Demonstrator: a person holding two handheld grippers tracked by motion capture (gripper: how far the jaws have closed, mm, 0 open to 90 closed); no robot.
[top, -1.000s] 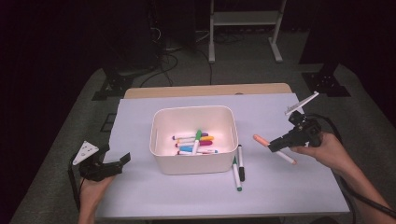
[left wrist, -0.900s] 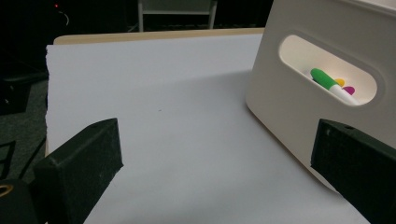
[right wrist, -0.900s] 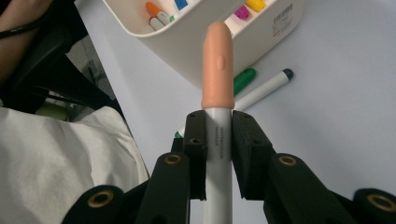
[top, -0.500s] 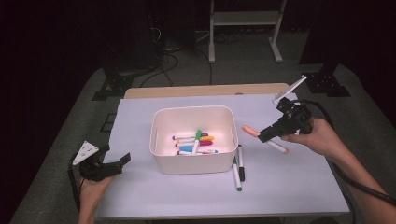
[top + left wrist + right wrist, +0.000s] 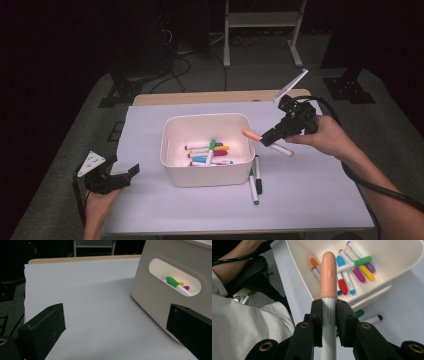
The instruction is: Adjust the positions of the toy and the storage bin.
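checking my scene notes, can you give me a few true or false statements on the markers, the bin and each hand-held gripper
1. The right hand-held gripper is shut on a peach-capped marker. True.
2. The left hand-held gripper holds a green marker. False: its jaws stand open, holding nothing.
3. The white bin contains several coloured markers. True.
4. Two markers lie on the table to the left of the bin. False: they lie by its right side.
5. The peach cap points toward the bin. True.
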